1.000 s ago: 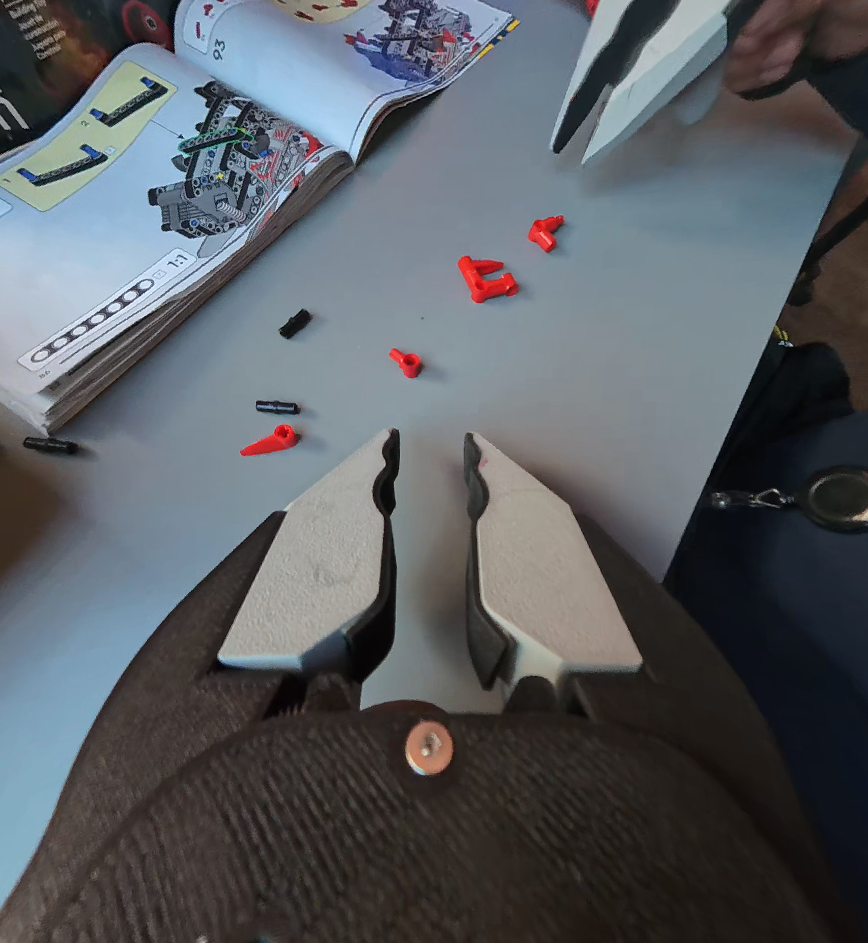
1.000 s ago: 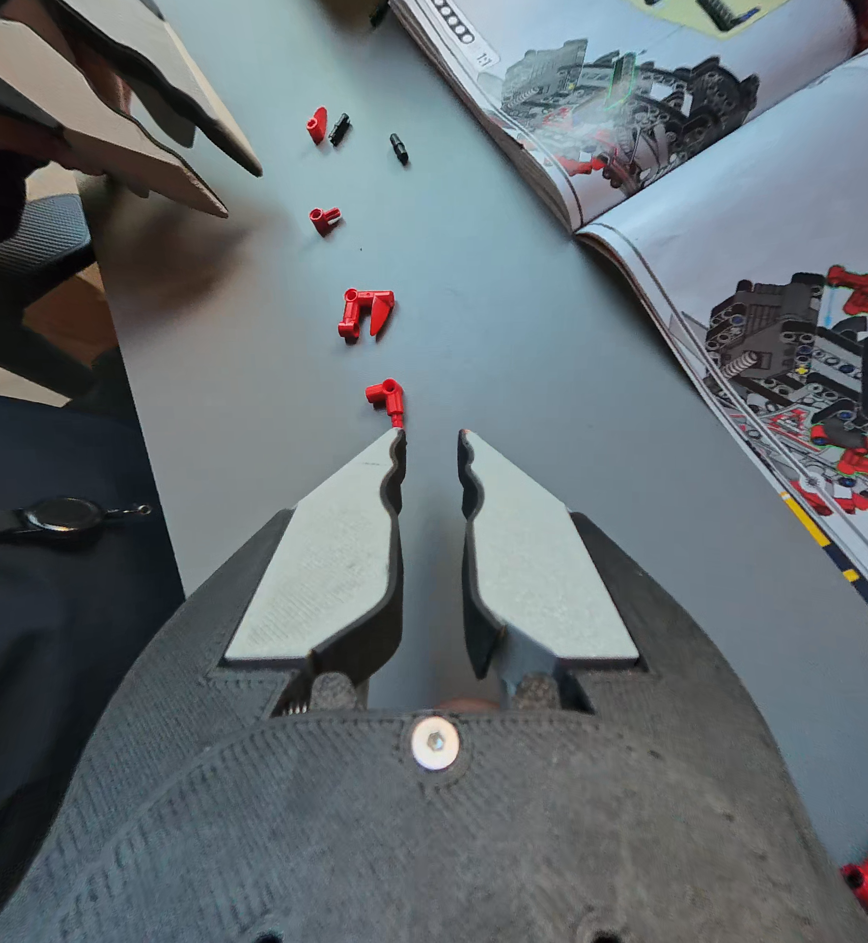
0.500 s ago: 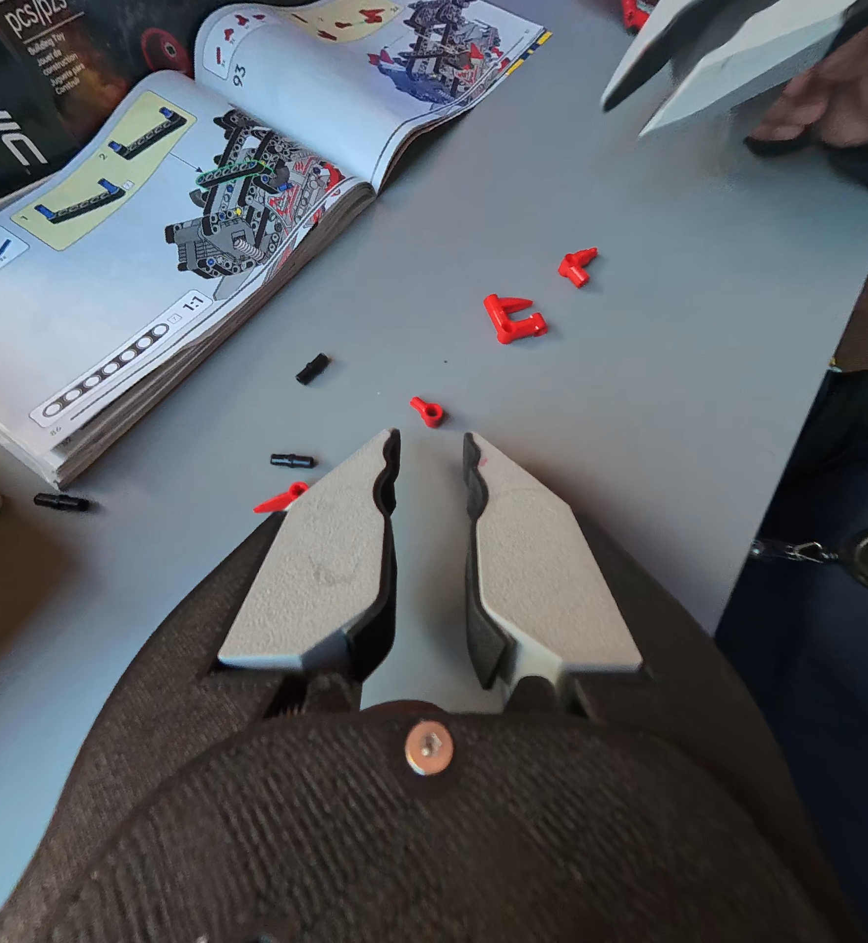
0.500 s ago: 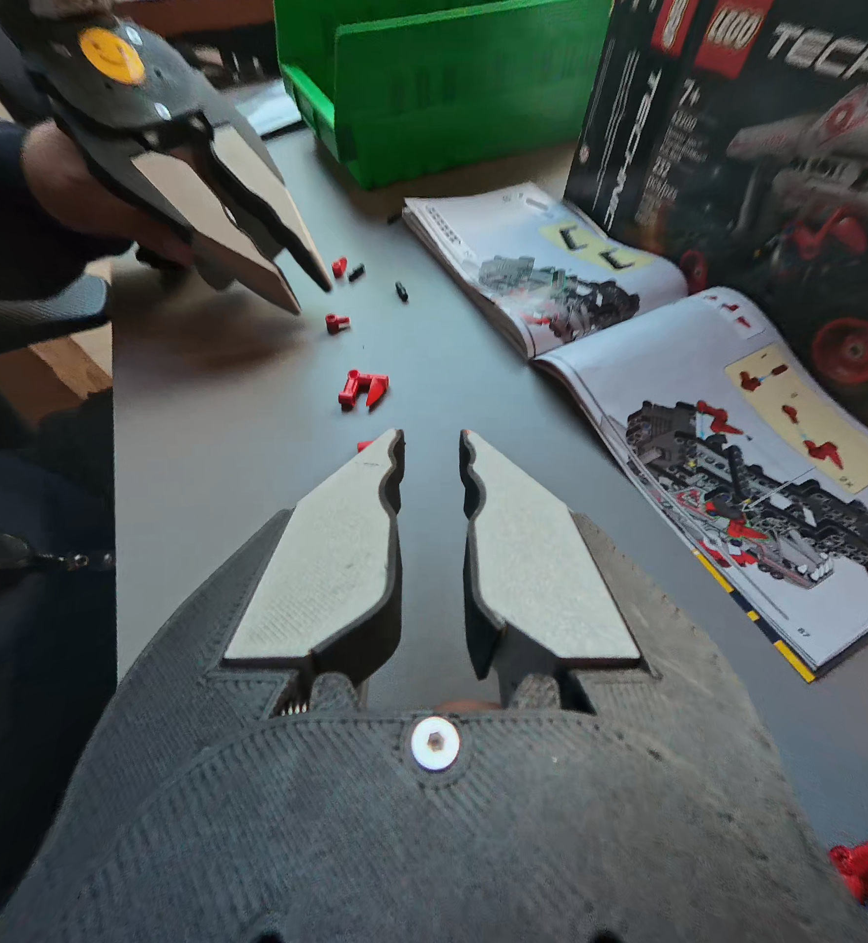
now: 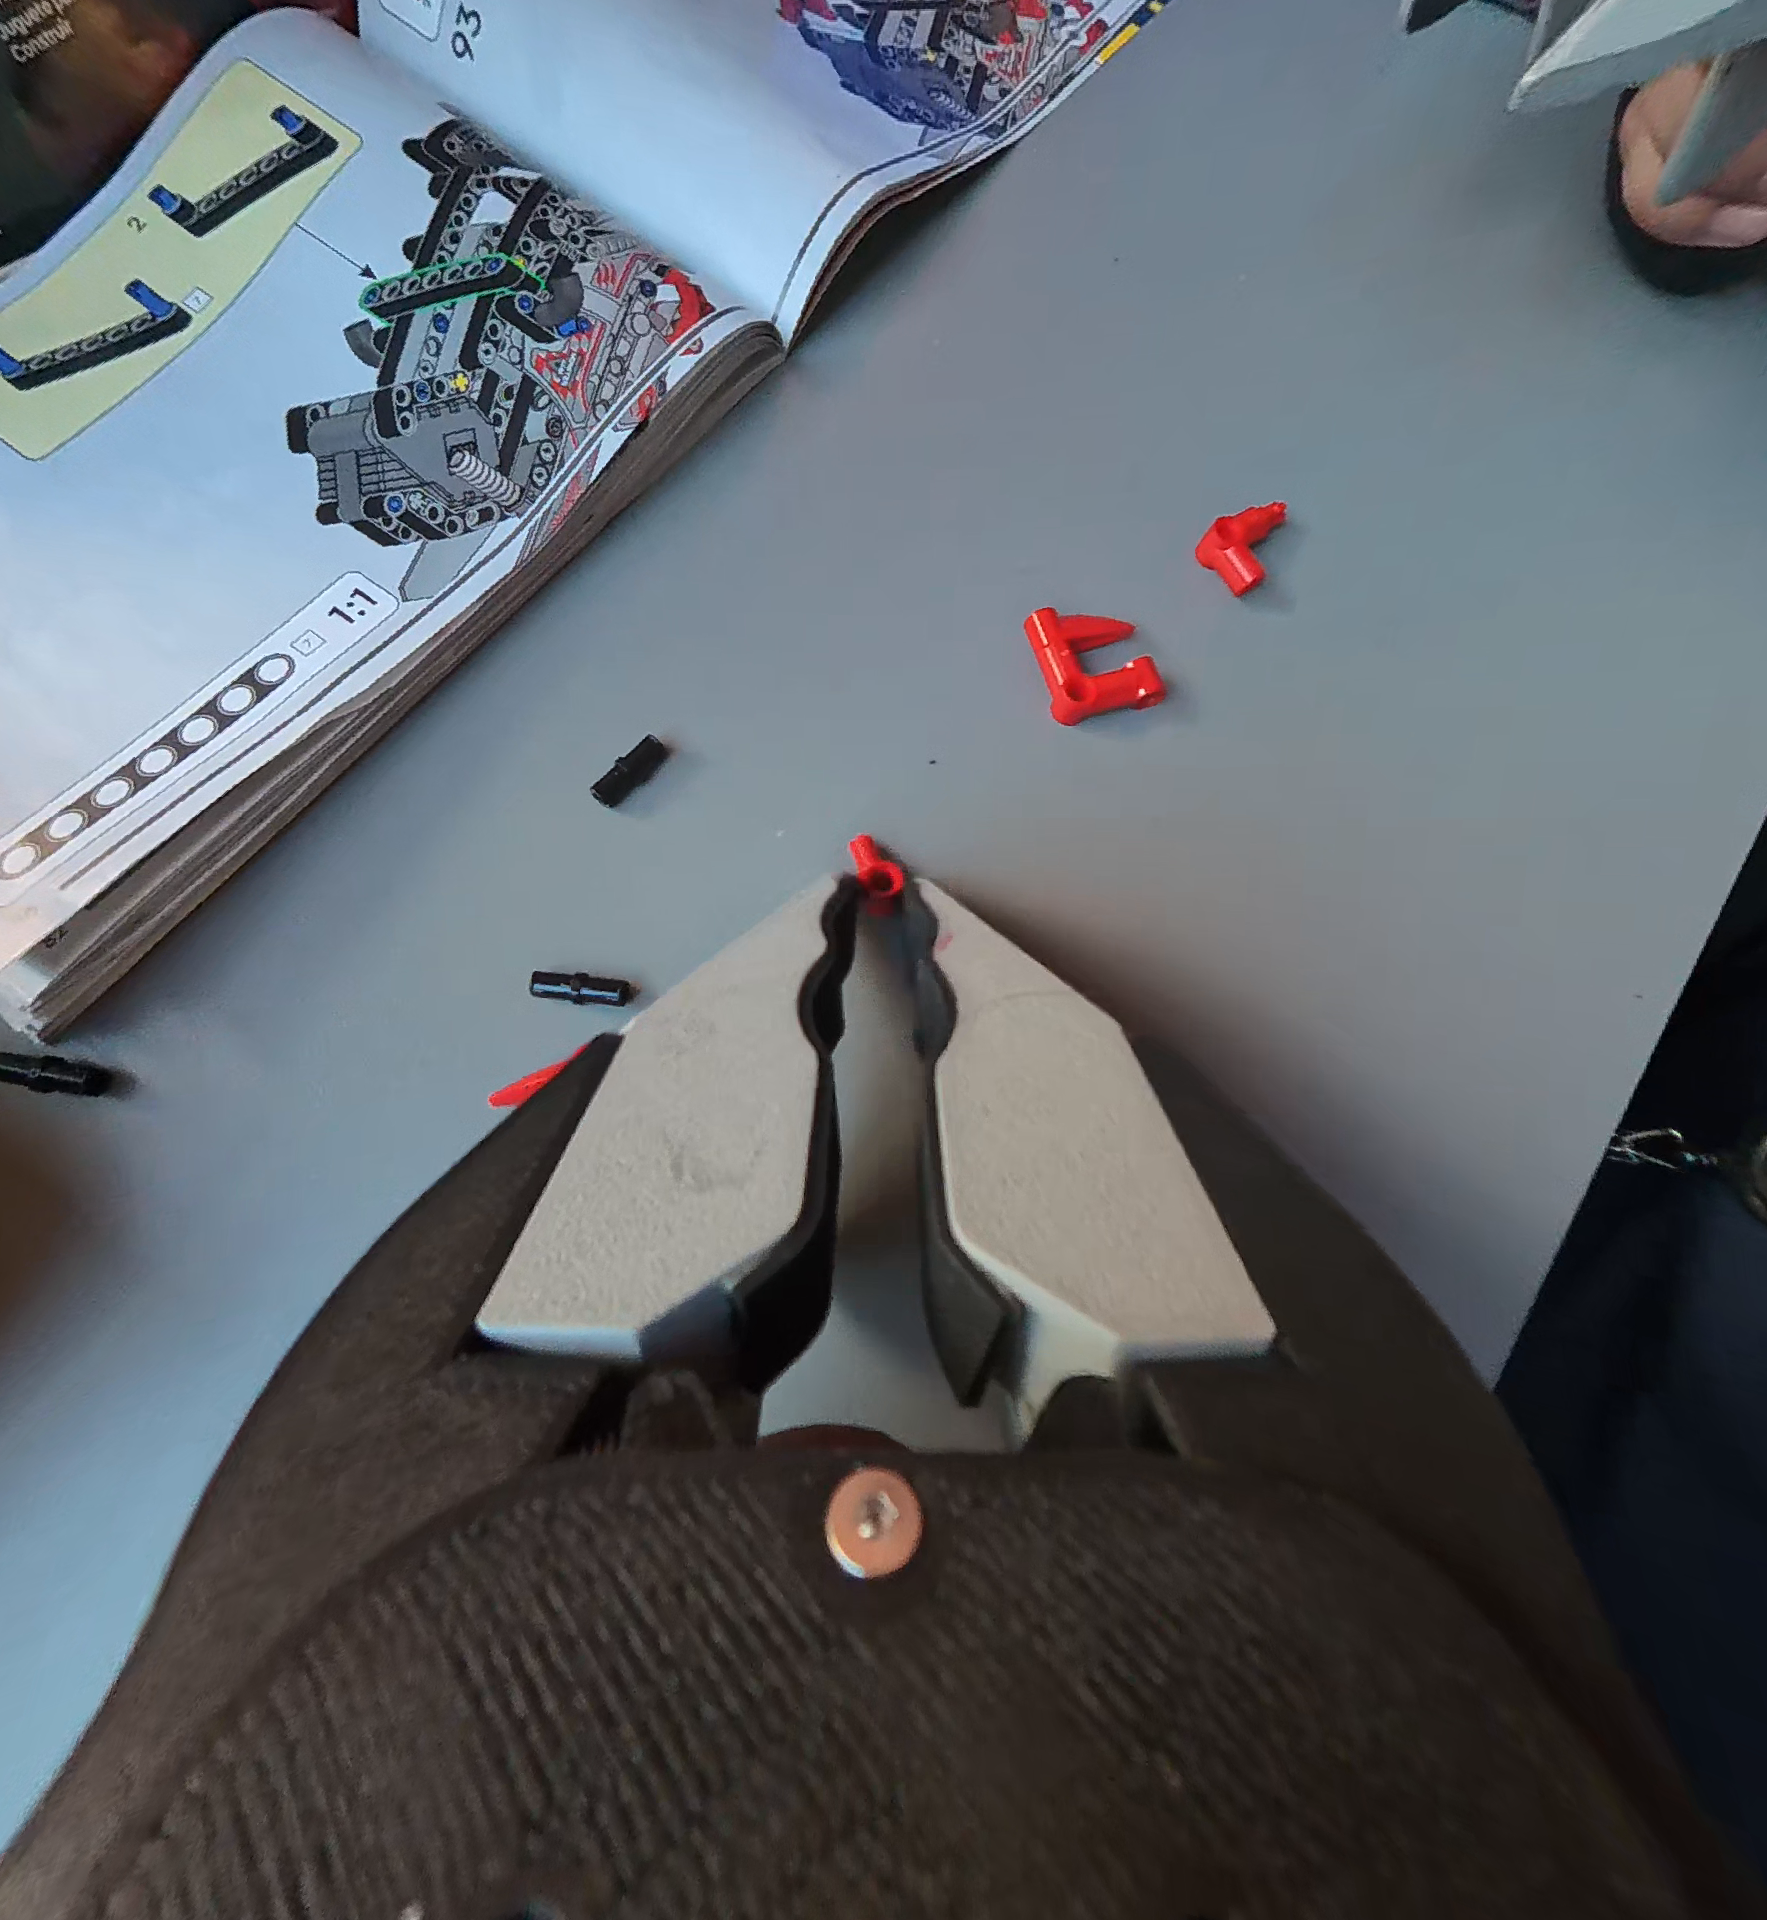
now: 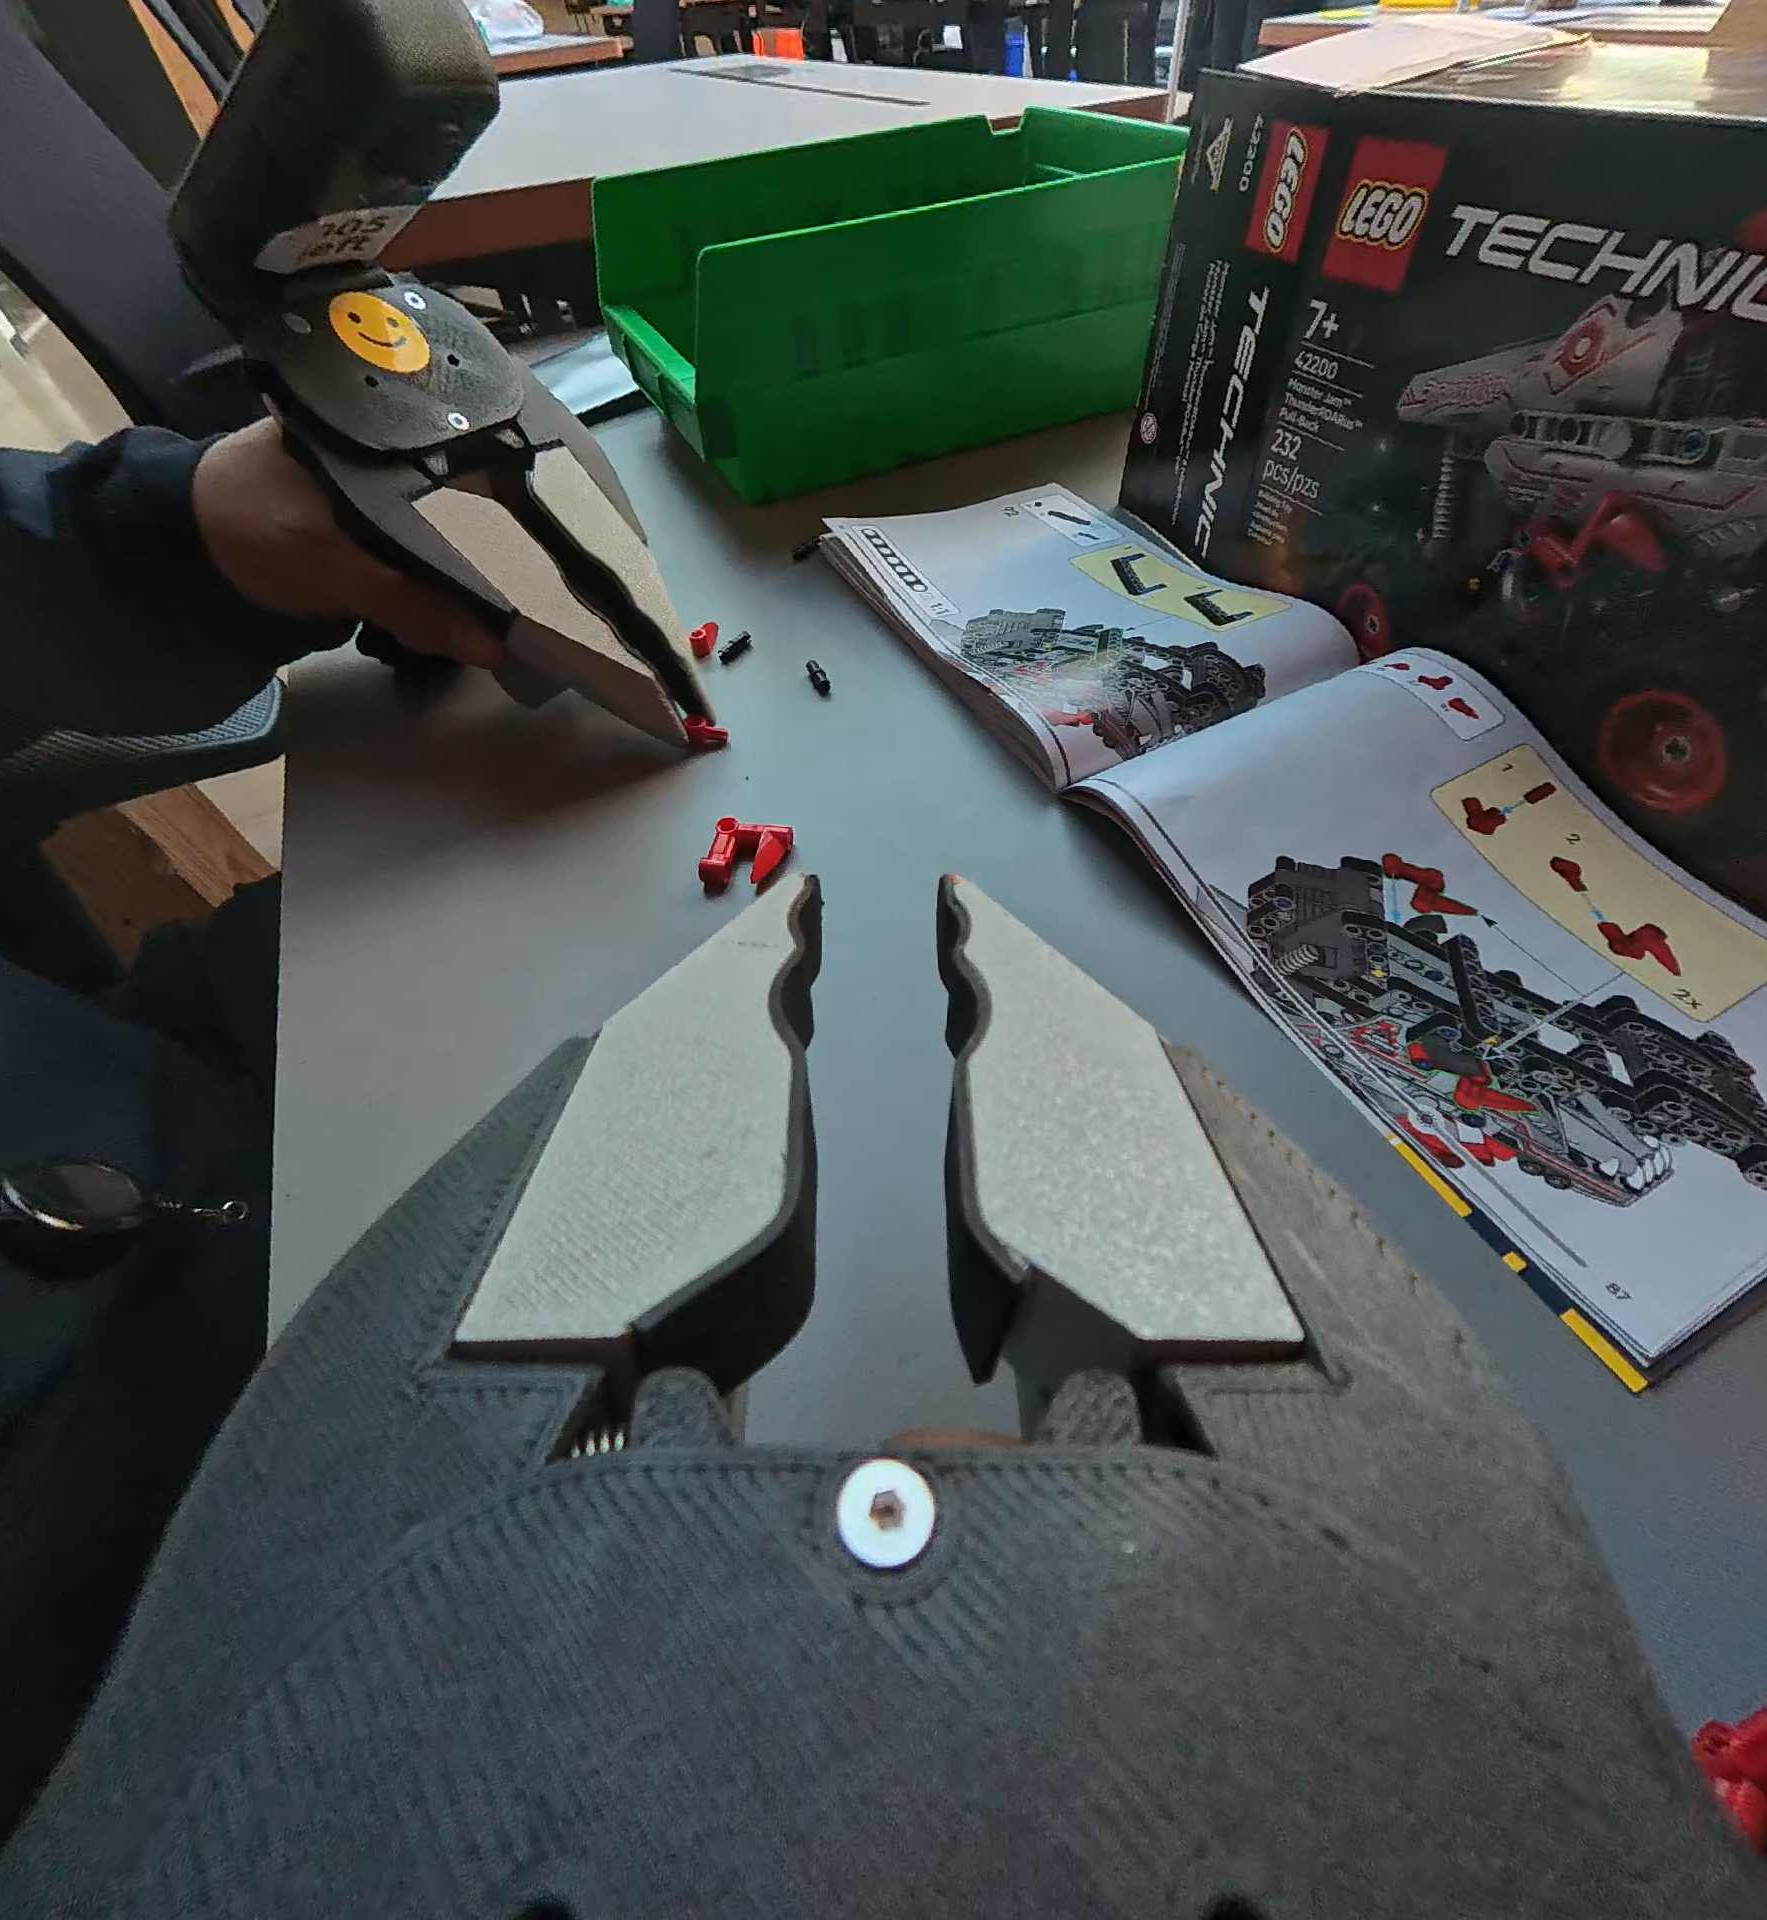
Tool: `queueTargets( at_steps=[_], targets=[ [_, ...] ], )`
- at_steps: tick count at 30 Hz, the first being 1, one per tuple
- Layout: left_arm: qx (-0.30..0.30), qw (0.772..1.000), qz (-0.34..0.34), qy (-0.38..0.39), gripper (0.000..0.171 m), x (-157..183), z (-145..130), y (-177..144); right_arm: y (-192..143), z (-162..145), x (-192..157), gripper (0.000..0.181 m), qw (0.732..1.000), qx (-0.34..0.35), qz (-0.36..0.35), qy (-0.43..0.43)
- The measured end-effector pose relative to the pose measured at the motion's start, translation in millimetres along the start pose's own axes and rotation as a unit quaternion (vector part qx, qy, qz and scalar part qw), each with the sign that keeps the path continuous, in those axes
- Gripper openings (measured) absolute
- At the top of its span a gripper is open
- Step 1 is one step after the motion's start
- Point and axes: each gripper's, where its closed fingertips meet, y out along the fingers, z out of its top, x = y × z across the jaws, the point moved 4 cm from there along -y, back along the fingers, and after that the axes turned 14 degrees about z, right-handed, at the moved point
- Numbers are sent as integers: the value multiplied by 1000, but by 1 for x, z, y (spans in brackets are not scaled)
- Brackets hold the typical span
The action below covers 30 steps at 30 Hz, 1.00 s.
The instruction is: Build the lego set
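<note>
Red and tiny, a stubby connector piece with a round hole sits on the grey desk, pinched at the tips of the left tongs; at 3 o'clock, the right tongs hang spread and empty.

Logos and lettering cover the dark box. My open booklet carries page and step numbers. My left hand-held gripper wears a handwritten label and a yellow smiley sticker.
</note>
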Motion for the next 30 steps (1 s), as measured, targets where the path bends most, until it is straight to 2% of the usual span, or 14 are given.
queueTargets(
  at_steps=[13,19,25,30],
  targets=[
    [-1,1000,-20,0,4,9,-6,-8,0,0,1,18,1000,1,-2,2],
    [17,1000,-10,-11,15,8,-12,-21,0,0,1,18,1000,1,-3,1],
    [15,999,30,-37,15,-16,-23,-32,0,0,2,18,1000,0,-2,5],
    [25,997,63,-39,20,-42,-15,-32,0,-1,3,17,1000,-1,-3,8]
  ],
)
